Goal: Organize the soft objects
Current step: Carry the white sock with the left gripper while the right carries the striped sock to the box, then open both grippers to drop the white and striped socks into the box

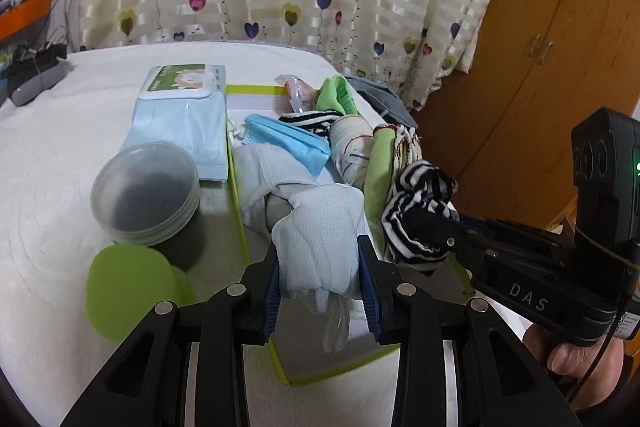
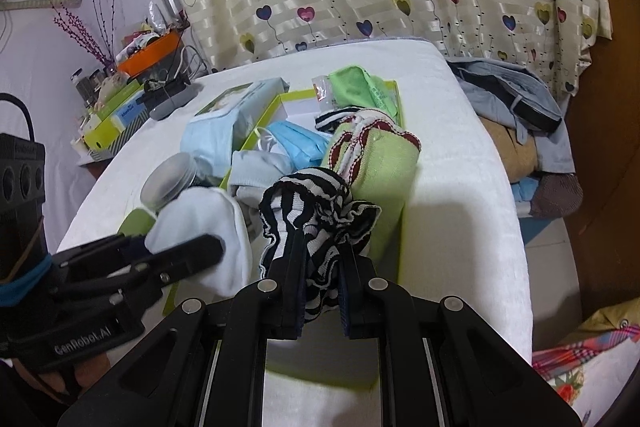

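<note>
Your left hand-held gripper (image 1: 320,267) clamps a pale blue sock (image 1: 320,247), your right hand-held gripper (image 2: 320,267) pinches a striped sock (image 2: 316,211), both just above the green-rimmed box (image 1: 236,183), apparently to drop them in.

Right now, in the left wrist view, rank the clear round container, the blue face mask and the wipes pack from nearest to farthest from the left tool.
1. Clear round container: nearest, to the left of the left tool, on the white cover outside the box.
2. Blue face mask: farther back, inside the box.
3. Wipes pack: farthest, its printed label at the back left beside the box.
</note>
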Demonstrator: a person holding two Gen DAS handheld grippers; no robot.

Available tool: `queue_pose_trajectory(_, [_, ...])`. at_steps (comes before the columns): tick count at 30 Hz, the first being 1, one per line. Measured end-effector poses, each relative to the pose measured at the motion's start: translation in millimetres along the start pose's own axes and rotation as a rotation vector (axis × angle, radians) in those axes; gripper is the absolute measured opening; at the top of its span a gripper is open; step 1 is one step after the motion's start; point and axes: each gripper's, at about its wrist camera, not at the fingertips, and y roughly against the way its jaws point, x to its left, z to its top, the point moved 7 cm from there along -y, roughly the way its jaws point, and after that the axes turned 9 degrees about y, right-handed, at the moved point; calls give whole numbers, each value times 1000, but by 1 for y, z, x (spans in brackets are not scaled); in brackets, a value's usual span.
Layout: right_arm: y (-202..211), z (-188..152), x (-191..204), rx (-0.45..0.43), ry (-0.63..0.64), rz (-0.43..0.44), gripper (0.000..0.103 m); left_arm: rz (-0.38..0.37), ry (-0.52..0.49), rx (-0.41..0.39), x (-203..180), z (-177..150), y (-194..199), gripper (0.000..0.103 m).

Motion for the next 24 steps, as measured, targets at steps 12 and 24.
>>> queue_pose_trajectory(12, [5,-6,5,25,34,4,13,2,4,-2,-3,4,-7,33])
queue_pose_trajectory(24, [18,-24,24,80,159,-58,45,-35,-24,-25,-11,0,11,44])
